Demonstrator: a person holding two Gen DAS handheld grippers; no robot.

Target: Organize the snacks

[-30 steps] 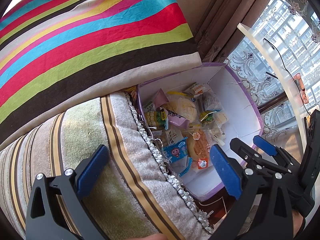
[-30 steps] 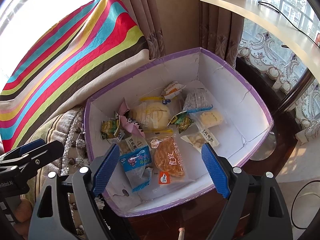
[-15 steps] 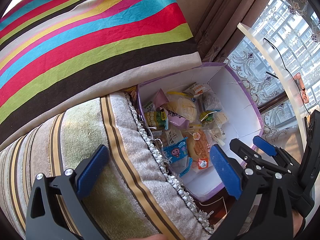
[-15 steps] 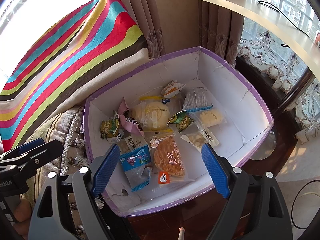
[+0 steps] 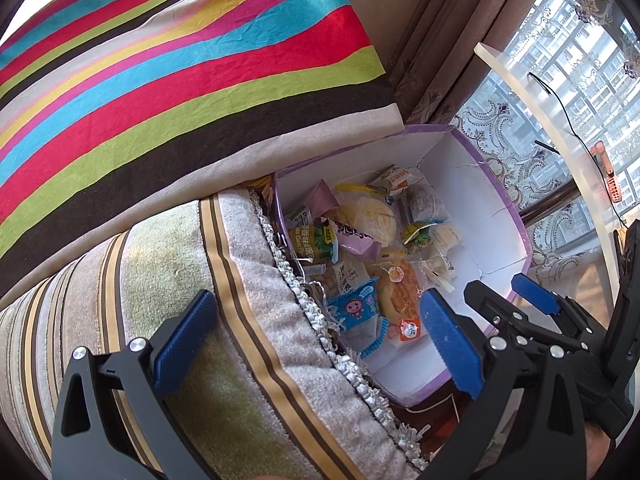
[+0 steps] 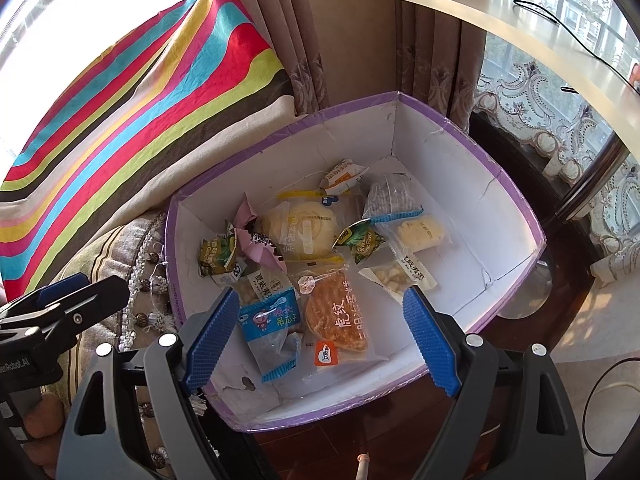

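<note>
1. Left gripper: fingers spread wide, nothing between the blue pads, hovering over the striped sofa cushion in the lower left of the left wrist view.
2. Right gripper: fingers likewise spread wide and empty, poised above the near edge of the box in the lower centre of the right wrist view; seen also at the right edge of the left wrist view.
3. Purple-rimmed white box: open-topped, centre of the right wrist view, just beside the fringed cushion edge on the left, resting on dark wood.
4. Snacks lying loose on the box floor, mostly toward its left half:
   - blue packet at the near left, between the right gripper's pads in the frame;
   - orange-brown pastry pack touching it on the right;
   - round pale bun pack in the middle;
   - green packet by the left wall;
   - pink wrapper partly over the bun;
   - clear nut packs toward the right.
5. Striped multicolour cloth: filling the upper left, behind the box.
6. Curtains and a pale desk top: upper right.
</note>
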